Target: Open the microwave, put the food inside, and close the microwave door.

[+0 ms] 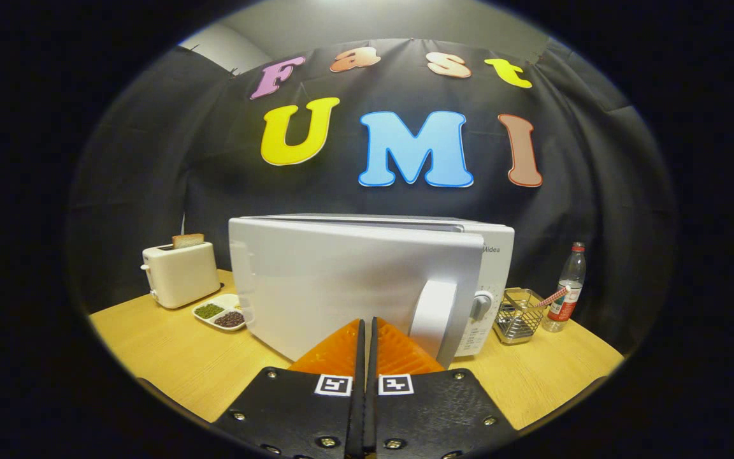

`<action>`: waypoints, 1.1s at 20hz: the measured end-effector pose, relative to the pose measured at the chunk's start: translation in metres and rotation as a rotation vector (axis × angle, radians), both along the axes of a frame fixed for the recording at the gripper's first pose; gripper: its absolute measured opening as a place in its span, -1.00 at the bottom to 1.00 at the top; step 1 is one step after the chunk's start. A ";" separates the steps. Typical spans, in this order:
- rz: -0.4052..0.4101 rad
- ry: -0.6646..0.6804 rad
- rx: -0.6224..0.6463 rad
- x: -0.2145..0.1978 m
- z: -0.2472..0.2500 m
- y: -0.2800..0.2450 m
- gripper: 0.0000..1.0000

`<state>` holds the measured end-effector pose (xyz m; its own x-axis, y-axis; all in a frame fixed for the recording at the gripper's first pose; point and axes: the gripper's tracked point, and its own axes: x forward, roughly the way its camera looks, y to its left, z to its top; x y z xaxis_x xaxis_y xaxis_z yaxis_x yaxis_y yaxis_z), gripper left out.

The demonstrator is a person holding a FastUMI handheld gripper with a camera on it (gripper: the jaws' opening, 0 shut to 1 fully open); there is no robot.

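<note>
White and boxy, the microwave point(462, 255) stood on the wooden table point(176, 363) with its door point(341, 287) swung partly out, the handle point(432, 315) at the door's free edge just ahead of the gripper point(366, 331). The fingers were pressed together with nothing between them, their tips close to the door face, though contact could not be told. A toaster point(179, 273) holding a slice of bread point(187, 240) sat beside the microwave, with a divided dish point(219, 312) of beans in front of it; on the other side stood a wire basket point(518, 315) and a bottle point(568, 287). Whether the door was on its way open or shut could not be judged, since the cavity was hidden. If closing, the next move would call for a steady push near the handle until the door latched.
</note>
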<state>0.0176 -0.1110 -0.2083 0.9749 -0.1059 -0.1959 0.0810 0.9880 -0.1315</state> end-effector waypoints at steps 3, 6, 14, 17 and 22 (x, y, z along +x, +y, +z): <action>-0.035 -0.008 0.000 0.026 0.003 -0.019 -0.98; -0.072 -0.010 -0.012 0.053 -0.001 -0.028 -0.98; -0.131 -0.037 -0.040 0.087 -0.003 -0.035 -0.89; -0.137 -0.004 -0.013 0.083 -0.005 -0.036 -0.88; -0.113 -0.004 0.025 0.038 0.039 -0.027 -0.89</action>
